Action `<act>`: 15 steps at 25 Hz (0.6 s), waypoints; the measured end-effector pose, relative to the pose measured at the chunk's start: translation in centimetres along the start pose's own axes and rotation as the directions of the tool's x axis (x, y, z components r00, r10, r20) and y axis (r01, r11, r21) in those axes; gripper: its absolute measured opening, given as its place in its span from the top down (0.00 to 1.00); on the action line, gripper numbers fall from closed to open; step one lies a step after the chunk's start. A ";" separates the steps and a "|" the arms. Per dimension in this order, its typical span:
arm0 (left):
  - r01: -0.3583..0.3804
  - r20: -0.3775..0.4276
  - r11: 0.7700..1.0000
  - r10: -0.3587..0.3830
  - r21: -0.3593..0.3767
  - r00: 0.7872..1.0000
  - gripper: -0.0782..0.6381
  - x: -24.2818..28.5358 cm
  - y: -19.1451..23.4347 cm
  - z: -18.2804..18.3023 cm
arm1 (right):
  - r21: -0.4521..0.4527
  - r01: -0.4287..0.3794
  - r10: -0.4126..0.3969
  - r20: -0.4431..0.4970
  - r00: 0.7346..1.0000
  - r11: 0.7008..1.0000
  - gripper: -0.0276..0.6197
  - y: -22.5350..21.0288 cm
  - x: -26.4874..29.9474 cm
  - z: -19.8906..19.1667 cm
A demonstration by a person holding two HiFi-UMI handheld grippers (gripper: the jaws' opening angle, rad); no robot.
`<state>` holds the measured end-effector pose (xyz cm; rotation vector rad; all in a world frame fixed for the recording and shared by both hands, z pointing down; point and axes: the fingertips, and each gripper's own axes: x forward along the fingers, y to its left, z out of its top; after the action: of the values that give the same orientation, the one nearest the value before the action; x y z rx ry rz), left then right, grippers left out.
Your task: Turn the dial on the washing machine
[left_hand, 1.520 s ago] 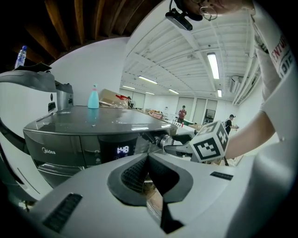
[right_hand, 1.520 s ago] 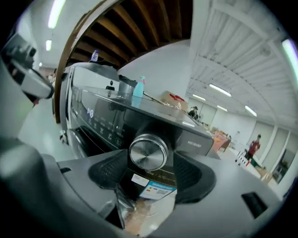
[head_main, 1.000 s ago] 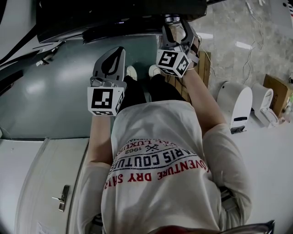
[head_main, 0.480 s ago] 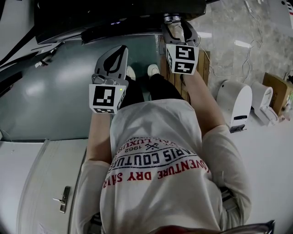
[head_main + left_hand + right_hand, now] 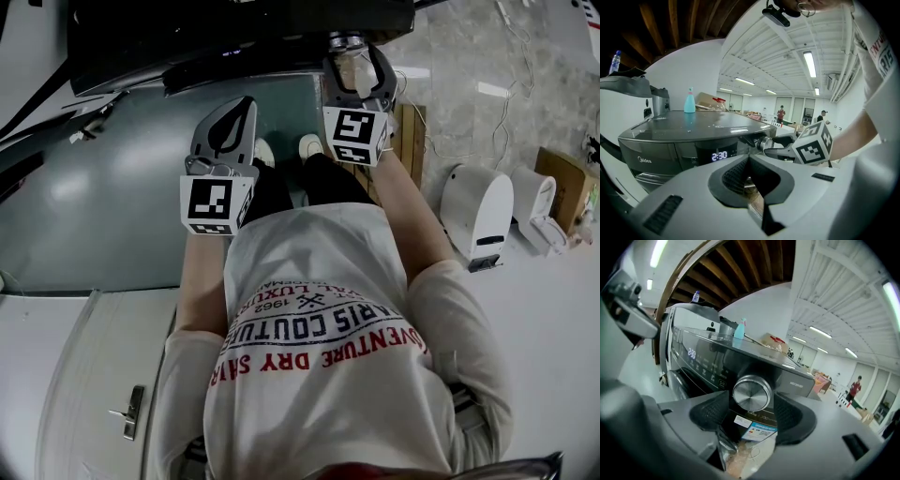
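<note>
The washing machine (image 5: pixel 234 33) is dark grey and fills the top of the head view. Its chrome dial (image 5: pixel 347 39) sticks out of the front panel at the right end. My right gripper (image 5: pixel 356 51) reaches up to it, and in the right gripper view the dial (image 5: pixel 751 393) sits squarely between the two pads, with the right gripper (image 5: pixel 752 400) shut on it. My left gripper (image 5: pixel 248 101) hangs lower and to the left, shut on nothing, away from the machine. From the left gripper (image 5: pixel 749 158) the lit display (image 5: pixel 719 155) reads 2:30.
A blue bottle (image 5: pixel 689 101) stands on the machine's top. Two white appliances (image 5: pixel 478 211) and a cardboard box (image 5: pixel 562 187) sit on the floor at the right. A wooden slatted piece (image 5: pixel 412 131) lies under the right arm. A door with a handle (image 5: pixel 127 408) is at lower left.
The right gripper's marker cube twisted one way half a second ago and has twisted back toward the left, staying at the dial. The left gripper has barely moved.
</note>
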<state>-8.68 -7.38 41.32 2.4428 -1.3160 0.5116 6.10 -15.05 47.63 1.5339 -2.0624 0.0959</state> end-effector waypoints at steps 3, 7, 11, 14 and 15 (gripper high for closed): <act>-0.007 0.000 1.000 0.007 -0.005 1.000 0.87 0.1 0.1 0.0 | -0.135 0.024 -0.022 0.017 1.000 0.991 0.51 0.3 0.0 -0.1; -0.006 -0.003 1.000 0.006 -0.014 1.000 0.87 0.2 -0.1 -0.4 | -0.261 0.059 -0.053 0.031 0.998 0.963 0.51 0.3 0.5 -0.2; -0.008 -0.007 1.000 0.008 -0.019 1.000 0.87 0.2 -0.2 -0.8 | -0.278 0.070 -0.066 0.022 0.998 0.958 0.51 0.1 1.0 -0.3; -0.020 -0.008 1.000 0.019 -0.025 1.000 0.87 -0.1 0.0 -1.0 | -0.252 0.057 -0.057 0.010 0.998 0.966 0.52 0.1 1.1 -0.4; -0.023 -0.008 0.999 0.023 -0.025 1.000 0.87 -0.1 0.0 -1.0 | -0.231 0.054 -0.053 0.009 0.999 0.971 0.52 0.1 1.1 -0.4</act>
<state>-8.95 -6.84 42.19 2.4053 -1.3406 0.5064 5.97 -15.84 48.54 1.4437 -1.9551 -0.1621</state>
